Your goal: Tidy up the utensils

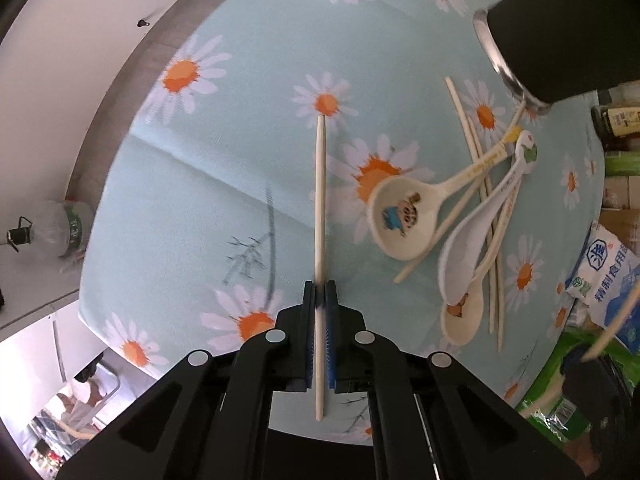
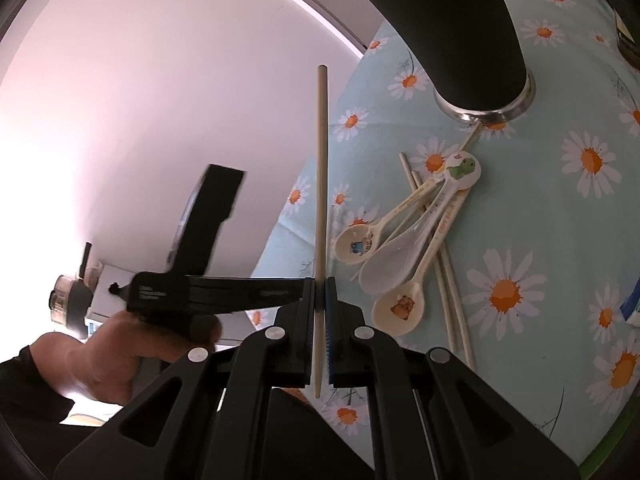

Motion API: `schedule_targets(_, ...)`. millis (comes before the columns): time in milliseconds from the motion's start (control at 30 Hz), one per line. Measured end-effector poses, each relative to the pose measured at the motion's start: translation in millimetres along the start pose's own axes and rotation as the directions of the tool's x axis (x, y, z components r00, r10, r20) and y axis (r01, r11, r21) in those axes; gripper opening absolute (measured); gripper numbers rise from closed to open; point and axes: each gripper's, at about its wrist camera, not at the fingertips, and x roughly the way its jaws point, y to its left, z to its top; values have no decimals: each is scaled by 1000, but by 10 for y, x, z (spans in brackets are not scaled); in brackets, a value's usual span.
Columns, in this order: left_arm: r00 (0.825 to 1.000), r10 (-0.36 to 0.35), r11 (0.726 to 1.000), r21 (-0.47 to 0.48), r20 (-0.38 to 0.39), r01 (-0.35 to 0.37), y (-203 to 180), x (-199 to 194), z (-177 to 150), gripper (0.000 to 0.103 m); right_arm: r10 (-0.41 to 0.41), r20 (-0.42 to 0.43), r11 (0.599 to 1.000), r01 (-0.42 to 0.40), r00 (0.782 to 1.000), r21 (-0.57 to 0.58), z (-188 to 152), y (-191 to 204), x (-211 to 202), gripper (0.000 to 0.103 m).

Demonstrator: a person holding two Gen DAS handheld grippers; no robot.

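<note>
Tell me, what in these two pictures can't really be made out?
- Black holder: top cut off in both views, so its contents are hidden.
- Loose chopsticks: spoons cover them, count unclear.
- Held chopstick: middle hidden between left gripper fingers; likewise in right gripper.

I see a pale blue daisy-print tablecloth (image 1: 240, 168) covering the table, creased across its middle; beyond its left edge a clear plastic water bottle (image 1: 66, 228) with a green label lies against the white wall (image 1: 60, 60); at the right edge I make out a blue-and-white bag of salt (image 1: 604, 276), a dark jar with a yellowish label (image 1: 616, 120) and green packaging (image 1: 560, 412); a small dark appliance (image 2: 66, 304) sits far left in the right wrist view.
</note>
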Motion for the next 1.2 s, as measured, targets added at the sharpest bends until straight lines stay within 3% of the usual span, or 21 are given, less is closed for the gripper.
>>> schedule_targets(100,998,-69,998,5,-10,69,102,-36,31,3,-15,3,1000,15,1000,7,30,35,39,6)
schedule_targets(300,984,-171,982,88,50,166,129,-319,101,3,-77,24,997,76,997,13,71,182,106,6)
schedule_targets(467,962,-259,951,194,81,240,133,-504,223,3,-154,51,988,152,987,31,84,265,174,6)
schedule_targets(733,924,-370,886,334,92,322,297,-771,438,4,-185,219,982,173,958,77,112,448,65,6)
schedule_targets(967,875,-454,812,482,168,328,174,-1128,583,3,-200,360,980,181,911,85,219,577,-81,6)
schedule_targets(1100,834,-518,763,546,192,348,76,-1318,668,3,-195,462,980,190,865,58,261,667,-235,6)
schedule_targets(1200,794,-569,711,614,215,343,-16,-1504,695,3,-191,519,979,199,833,42,325,725,-365,6)
